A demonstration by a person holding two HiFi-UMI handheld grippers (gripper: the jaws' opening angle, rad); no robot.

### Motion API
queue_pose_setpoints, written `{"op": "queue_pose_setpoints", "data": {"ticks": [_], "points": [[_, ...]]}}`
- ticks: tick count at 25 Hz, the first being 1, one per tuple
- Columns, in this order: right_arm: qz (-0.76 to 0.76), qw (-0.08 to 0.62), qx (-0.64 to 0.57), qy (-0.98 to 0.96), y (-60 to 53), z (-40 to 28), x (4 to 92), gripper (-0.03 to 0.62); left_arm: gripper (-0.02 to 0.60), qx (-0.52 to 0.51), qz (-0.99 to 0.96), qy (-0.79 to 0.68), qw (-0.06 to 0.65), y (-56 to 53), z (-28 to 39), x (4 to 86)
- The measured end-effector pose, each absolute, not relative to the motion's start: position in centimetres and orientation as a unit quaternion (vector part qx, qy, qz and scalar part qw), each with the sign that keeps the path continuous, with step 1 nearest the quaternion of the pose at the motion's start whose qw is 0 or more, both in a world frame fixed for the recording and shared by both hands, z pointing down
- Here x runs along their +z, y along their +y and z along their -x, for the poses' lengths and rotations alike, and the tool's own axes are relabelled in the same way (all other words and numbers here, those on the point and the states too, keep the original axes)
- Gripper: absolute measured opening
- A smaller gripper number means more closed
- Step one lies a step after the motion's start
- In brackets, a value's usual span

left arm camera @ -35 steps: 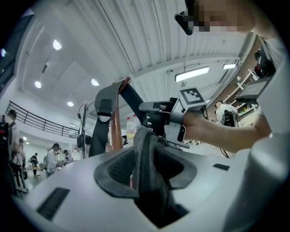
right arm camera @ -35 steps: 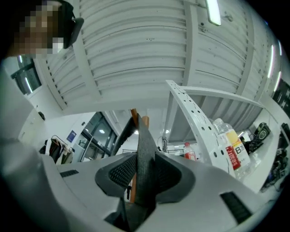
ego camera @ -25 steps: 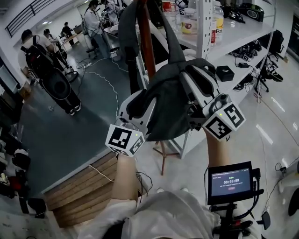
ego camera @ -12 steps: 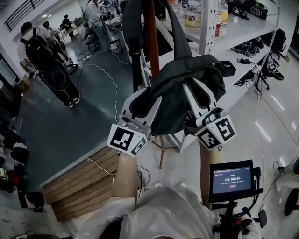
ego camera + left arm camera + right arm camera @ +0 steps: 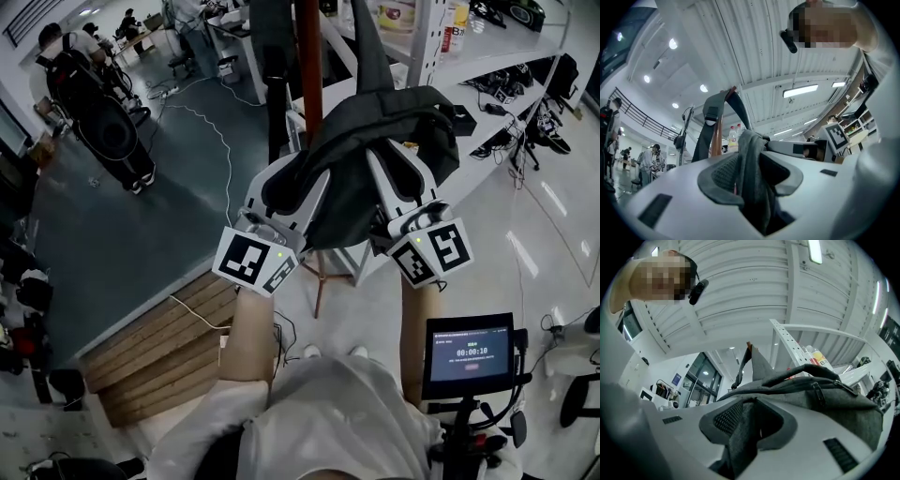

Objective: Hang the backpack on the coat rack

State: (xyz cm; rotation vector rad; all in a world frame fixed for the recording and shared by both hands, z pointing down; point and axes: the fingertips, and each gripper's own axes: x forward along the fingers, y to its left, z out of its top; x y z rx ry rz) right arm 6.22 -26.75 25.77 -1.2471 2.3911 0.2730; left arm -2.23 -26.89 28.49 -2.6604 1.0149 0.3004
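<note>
A dark grey backpack hangs between both grippers, against the reddish-brown pole of the coat rack. Its straps run up past the pole and out of the head view's top. My left gripper is shut on a fold of the backpack's fabric at its left side. My right gripper is shut on the fabric at its right side. In the right gripper view the backpack's body with handle and zip lies just ahead, and a strap rises to the pole's top.
A white shelf rack with bottles stands right behind the pole. A screen on a stand is at lower right. Wooden boards lie at lower left. People stand at the far left, and a cable crosses the floor.
My right gripper has sunk a little with the backpack's right side. The left gripper has stayed about where it was. Both grips are unchanged.
</note>
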Motion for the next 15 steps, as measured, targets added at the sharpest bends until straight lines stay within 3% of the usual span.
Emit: {"op": "queue_pose_setpoints", "data": {"ticks": [15], "points": [[0.452, 0.224, 0.087, 0.859, -27.11, -6.23, 26.27, 0.101, 0.144, 0.119, 0.924, 0.341, 0.128, -26.92, 2.12, 28.84]]}}
